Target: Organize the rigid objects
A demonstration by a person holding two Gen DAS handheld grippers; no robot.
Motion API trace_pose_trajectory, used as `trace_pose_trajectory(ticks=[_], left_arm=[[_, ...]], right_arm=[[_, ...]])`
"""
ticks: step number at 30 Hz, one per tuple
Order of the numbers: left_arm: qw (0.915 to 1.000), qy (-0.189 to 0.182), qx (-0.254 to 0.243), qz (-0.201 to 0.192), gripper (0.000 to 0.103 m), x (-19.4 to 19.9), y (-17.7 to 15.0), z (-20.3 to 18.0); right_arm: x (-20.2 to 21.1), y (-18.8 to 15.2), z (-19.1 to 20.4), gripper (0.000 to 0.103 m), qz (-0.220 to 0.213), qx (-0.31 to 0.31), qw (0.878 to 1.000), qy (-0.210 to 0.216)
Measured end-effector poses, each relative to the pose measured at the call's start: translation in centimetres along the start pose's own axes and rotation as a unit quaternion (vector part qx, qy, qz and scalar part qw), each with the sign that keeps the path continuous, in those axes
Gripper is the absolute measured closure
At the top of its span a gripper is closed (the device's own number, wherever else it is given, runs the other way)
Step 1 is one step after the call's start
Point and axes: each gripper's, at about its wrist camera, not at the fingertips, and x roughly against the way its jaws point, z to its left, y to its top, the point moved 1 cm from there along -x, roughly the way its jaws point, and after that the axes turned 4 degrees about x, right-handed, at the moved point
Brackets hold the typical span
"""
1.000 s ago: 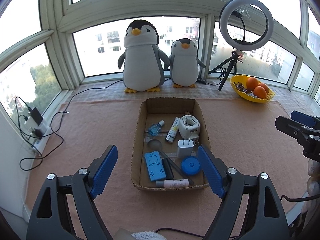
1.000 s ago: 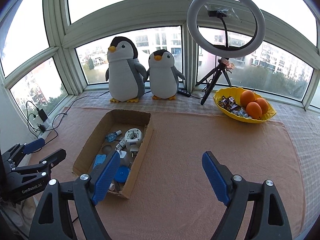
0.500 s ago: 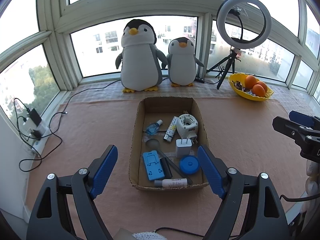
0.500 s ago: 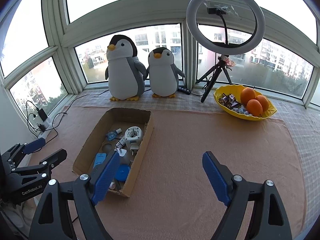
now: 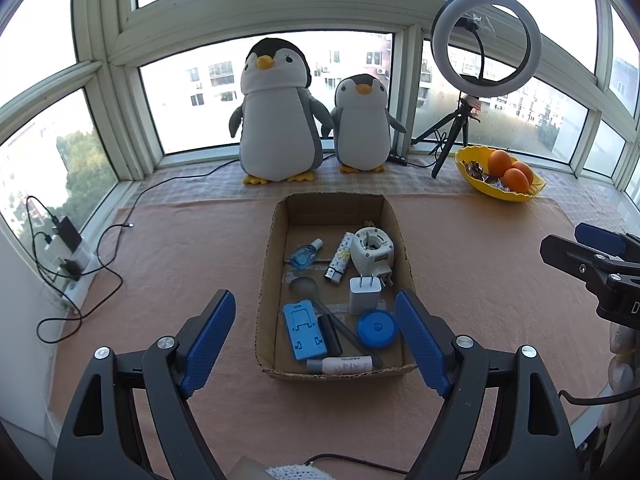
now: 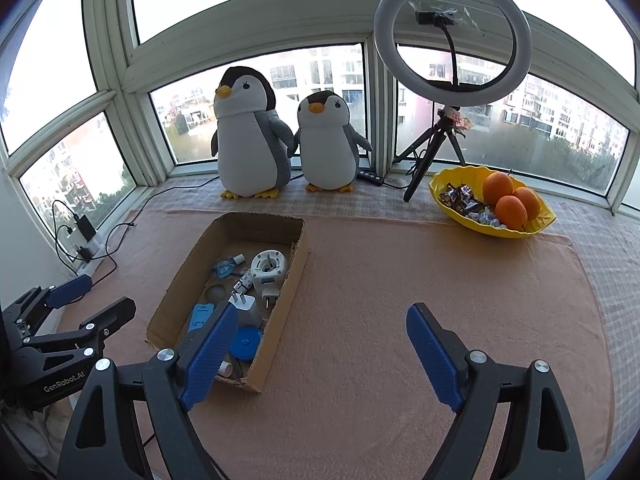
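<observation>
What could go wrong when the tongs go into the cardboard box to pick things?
The small things lie packed together: the white charger touches the round white device, so a grab may drag both. The white tube lies against the near wall of the cardboard box, leaving little room. The light box may slide.

Both wrist cameras look steeply down across the mat toward the bay window, the left centred close over the cardboard box point(image 5: 336, 208), the right offset beside it, sharing box, penguins point(image 6: 248, 136) and ring light point(image 6: 452, 36).
</observation>
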Motion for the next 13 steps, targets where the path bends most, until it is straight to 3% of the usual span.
trace_pose_trajectory(ticks=[13], left_arm=[[1.0, -0.001, -0.004, -0.002, 0.02, 0.15, -0.02, -0.25]], right_arm=[[0.0, -0.14, -0.27, 0.019, 0.002, -0.002, 1.0, -0.003]])
